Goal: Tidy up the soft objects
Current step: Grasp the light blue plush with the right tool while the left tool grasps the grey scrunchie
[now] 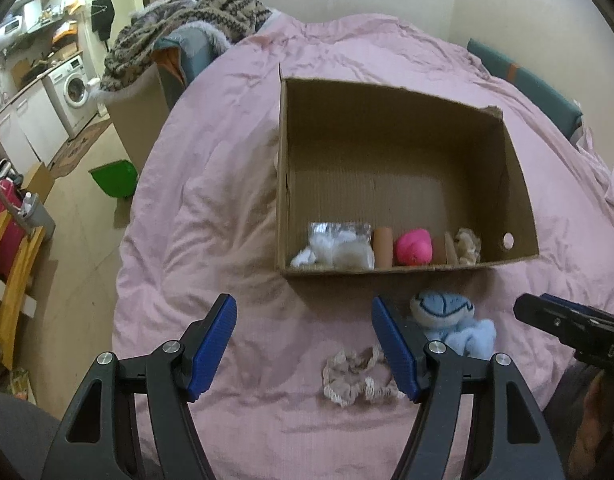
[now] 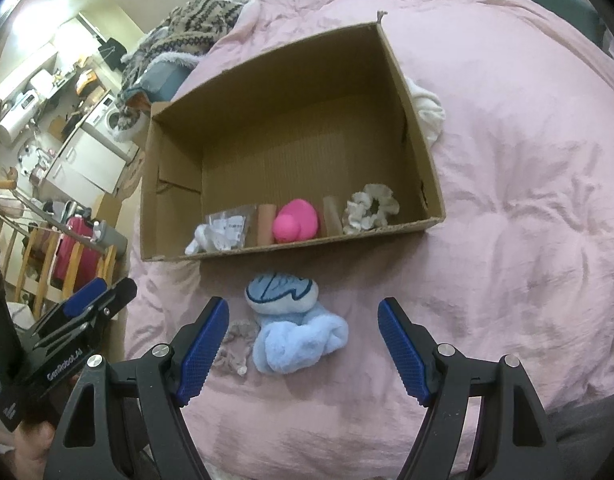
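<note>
An open cardboard box [image 1: 403, 96] [image 2: 291, 46] stands on a pink bedcover. Along its near wall lie a white bagged item [image 1: 339, 246] [image 2: 223, 232], a pink plush [image 1: 414, 247] [image 2: 297, 222] between cardboard dividers, and a cream scrunchie [image 1: 467, 246] [image 2: 371, 206]. In front of the box lie a light blue plush [image 1: 451, 322] [image 2: 291, 320] and a beige lace scrunchie [image 1: 355, 376] [image 2: 235, 346]. My left gripper [image 1: 305, 346] is open and empty, just left of the lace scrunchie. My right gripper [image 2: 303, 344] is open and empty, its fingers on either side of the blue plush.
A white cloth [image 2: 427, 110] lies beside the box's right wall. A patterned knit pile [image 1: 191, 20] sits at the bed's far left corner. A green bin [image 1: 115, 178], wooden chair [image 1: 11, 280] and washing machine [image 1: 73, 86] stand left of the bed.
</note>
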Demonstrator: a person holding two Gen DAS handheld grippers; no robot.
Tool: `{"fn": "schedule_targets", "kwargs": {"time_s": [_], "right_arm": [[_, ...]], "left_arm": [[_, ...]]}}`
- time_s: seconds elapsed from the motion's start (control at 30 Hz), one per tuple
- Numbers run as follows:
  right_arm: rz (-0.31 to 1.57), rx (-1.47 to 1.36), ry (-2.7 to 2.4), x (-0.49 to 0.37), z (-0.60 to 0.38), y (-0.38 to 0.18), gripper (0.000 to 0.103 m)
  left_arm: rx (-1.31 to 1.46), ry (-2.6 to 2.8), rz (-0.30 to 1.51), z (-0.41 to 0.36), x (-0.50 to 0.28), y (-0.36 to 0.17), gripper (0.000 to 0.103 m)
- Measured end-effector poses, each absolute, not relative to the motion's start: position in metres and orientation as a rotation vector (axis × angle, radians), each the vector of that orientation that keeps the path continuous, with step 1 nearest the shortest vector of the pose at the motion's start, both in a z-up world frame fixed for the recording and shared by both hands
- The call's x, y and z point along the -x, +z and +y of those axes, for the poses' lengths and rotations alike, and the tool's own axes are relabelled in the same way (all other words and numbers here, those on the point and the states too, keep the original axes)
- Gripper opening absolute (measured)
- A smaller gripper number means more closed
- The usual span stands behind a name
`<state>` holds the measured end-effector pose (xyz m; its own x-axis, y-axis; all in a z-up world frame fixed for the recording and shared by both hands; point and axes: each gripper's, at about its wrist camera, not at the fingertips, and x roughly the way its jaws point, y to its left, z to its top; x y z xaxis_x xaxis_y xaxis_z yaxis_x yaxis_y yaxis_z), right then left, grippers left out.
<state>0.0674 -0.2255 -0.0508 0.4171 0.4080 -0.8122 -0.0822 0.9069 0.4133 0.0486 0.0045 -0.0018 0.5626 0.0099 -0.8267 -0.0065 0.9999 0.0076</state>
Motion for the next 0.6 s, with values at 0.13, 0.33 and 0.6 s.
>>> {"fn": "schedule_targets", "kwargs": {"time_s": [0.13,0.33,0.6], "right_arm": [[1.151,-0.352,0.319,-0.071,-0.223,-0.062,0.081],[1.197,-0.425,0.321,-0.079,-0.225,-0.075,0.081],[1.287,-0.418,0.333,-0.089,-0.206,-0.099,0.098]], "left_arm": [[0.012,0.021,0.995,0.006,-0.049,-0.007,0.067],[0.07,0.068,1.022,0.019,-0.056,-0.012,0.067],[0.183,0.133,1.098,0.041,-0.064,-0.026,0.067]]}}
